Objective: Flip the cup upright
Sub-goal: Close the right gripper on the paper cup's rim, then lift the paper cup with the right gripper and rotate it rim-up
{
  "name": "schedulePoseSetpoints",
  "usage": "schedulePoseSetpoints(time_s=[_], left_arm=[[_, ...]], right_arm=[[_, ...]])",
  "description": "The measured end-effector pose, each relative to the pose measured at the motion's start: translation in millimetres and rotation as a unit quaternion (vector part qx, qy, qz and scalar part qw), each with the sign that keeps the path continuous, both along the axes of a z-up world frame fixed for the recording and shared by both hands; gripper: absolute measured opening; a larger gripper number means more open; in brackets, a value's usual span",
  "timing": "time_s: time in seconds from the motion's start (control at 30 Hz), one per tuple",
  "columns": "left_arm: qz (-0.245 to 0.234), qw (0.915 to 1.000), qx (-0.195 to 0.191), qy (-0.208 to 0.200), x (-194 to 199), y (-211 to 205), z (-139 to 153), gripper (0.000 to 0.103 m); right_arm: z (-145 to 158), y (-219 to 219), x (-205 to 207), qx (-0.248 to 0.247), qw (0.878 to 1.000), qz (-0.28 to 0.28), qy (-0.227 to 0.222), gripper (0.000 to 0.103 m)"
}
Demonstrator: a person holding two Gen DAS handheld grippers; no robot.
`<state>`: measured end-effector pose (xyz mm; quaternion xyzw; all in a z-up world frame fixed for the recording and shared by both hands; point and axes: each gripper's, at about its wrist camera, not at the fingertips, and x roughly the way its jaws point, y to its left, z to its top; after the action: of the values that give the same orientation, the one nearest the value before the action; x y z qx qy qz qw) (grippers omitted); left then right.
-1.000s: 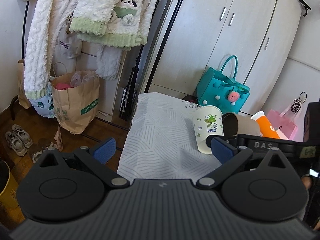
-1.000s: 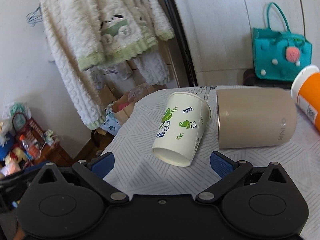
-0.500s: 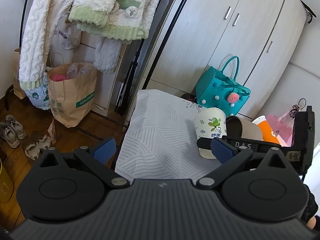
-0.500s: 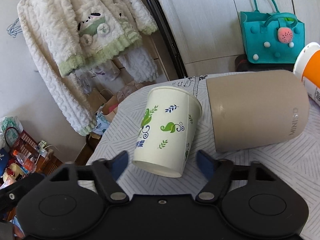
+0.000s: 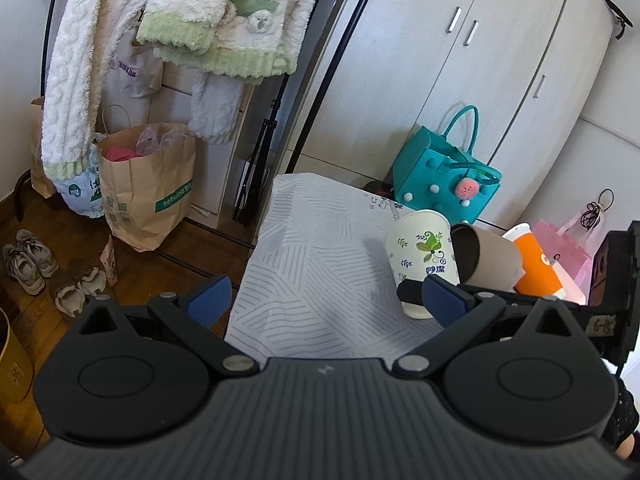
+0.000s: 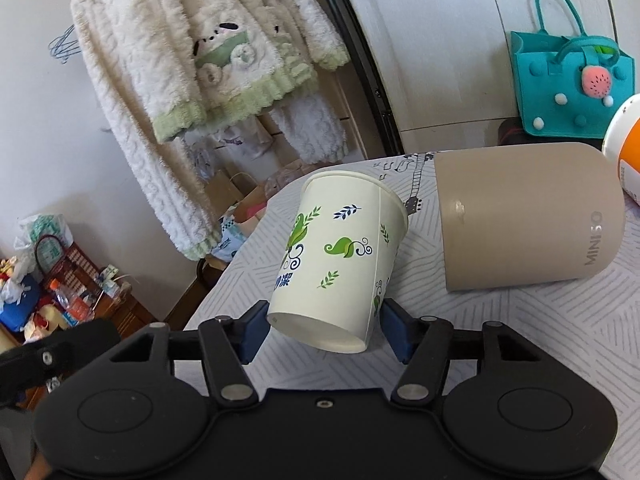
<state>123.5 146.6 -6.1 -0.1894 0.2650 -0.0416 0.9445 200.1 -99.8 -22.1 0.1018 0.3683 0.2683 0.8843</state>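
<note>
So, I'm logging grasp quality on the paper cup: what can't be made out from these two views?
- Left wrist view: the paper cup base and the right gripper fingers' contact, hidden behind the left gripper finger.
- Right wrist view: whether the cup bottom touches the tablecloth; the cup itself hides it.
- Orange cup: cut off by the right edge.
- Beige tumbler mouth: faces away.

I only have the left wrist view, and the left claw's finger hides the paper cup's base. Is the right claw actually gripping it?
Observer: Yes. In the right wrist view the right claw has one blue pad on each side of the paper cup, near its base.
Operator: Is it upright?
Observer: No, it tilts: its recessed underside faces the camera, mouth up and away.
Operator: Touching the beige tumbler?
Observer: No; a strip of tablecloth shows between its rim and the tumbler, which lies on its side.
</note>
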Motion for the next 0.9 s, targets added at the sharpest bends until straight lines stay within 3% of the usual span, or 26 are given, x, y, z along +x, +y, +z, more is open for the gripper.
schedulePoseSetpoints(time_s=[0.53, 0.9], left_arm=[[-0.029, 0.9996, 0.002, -0.001, -22.6, -21.5, 19.5, 0.103], [-0.091, 0.9954, 0.018, 0.026, -40.6, -63.1, 26.6, 0.103]], right_arm=[[26.2, -25.3, -52.2, 0.002, 0.999, 0.038, -0.027, 0.066], [37.9, -73.8, -96.7, -0.029, 0.999, 0.037, -0.015, 0.066]])
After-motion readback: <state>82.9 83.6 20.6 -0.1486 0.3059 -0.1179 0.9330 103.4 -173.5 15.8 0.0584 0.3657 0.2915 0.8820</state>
